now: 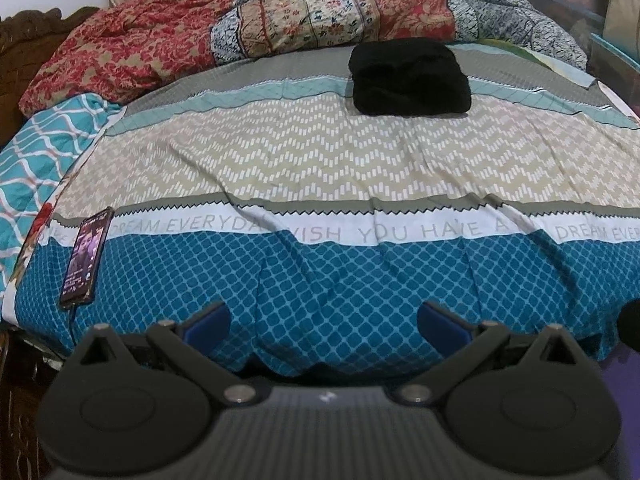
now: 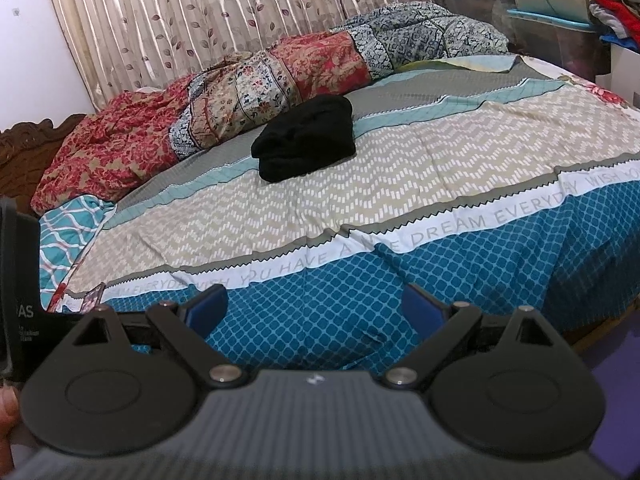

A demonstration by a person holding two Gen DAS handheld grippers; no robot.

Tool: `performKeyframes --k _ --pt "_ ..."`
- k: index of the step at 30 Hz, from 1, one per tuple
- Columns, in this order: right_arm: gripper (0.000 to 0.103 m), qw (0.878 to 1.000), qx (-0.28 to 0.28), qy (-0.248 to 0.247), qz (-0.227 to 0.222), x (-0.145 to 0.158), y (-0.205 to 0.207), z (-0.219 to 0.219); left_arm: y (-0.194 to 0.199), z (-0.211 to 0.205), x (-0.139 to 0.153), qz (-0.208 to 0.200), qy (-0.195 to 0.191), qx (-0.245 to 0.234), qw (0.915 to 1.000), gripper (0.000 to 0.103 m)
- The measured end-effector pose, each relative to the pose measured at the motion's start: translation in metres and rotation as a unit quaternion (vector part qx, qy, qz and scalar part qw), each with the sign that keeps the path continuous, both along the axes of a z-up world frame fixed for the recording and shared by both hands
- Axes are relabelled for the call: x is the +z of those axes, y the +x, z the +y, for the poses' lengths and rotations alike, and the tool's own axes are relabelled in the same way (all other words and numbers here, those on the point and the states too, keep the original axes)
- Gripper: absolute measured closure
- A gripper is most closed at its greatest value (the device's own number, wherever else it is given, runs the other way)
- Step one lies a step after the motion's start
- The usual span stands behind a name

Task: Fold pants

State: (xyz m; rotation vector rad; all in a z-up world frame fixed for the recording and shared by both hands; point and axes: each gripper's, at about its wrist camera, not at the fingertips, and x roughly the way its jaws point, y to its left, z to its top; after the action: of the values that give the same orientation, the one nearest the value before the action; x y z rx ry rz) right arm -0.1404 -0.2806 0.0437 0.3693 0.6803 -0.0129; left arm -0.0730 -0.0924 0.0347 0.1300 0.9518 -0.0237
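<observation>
The black pants [image 1: 408, 76] lie as a compact folded bundle on the far part of the bed, on the grey and teal stripes of the patterned bedsheet [image 1: 320, 160]. They also show in the right wrist view [image 2: 306, 142], left of centre. My left gripper [image 1: 323, 322] is open and empty, held back over the near blue edge of the bed, far from the pants. My right gripper [image 2: 314, 310] is open and empty too, over the same near edge, to the right of the left one.
A crumpled red and floral quilt [image 1: 240, 32] is heaped along the far side by the curtain [image 2: 200, 20]. A phone [image 1: 86, 256] lies on the bed's near left corner. A teal pillow [image 1: 36, 160] sits at left. Storage boxes [image 2: 560, 36] stand at right.
</observation>
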Motion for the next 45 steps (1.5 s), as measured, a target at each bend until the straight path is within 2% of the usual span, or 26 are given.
performKeyframes --k 20,25,34,45 --pt "0.008 0.999 -0.003 0.007 0.032 -0.017 0.037 -0.014 0.042 -0.018 -0.020 0.037 0.019 -0.009 0.9991 0.000" --pt "0.008 0.999 -0.011 0.017 0.034 -0.018 0.048 -0.026 0.058 -0.033 -0.013 0.030 0.027 -0.018 0.9990 0.000" --pt "0.008 0.999 -0.022 0.022 0.008 -0.003 0.071 -0.046 0.091 -0.056 0.014 0.002 0.023 -0.024 0.9994 0.000" --pt "0.008 0.999 -0.028 0.028 0.006 -0.006 0.087 -0.065 0.109 -0.077 0.012 0.009 0.039 -0.027 0.9988 0.000"
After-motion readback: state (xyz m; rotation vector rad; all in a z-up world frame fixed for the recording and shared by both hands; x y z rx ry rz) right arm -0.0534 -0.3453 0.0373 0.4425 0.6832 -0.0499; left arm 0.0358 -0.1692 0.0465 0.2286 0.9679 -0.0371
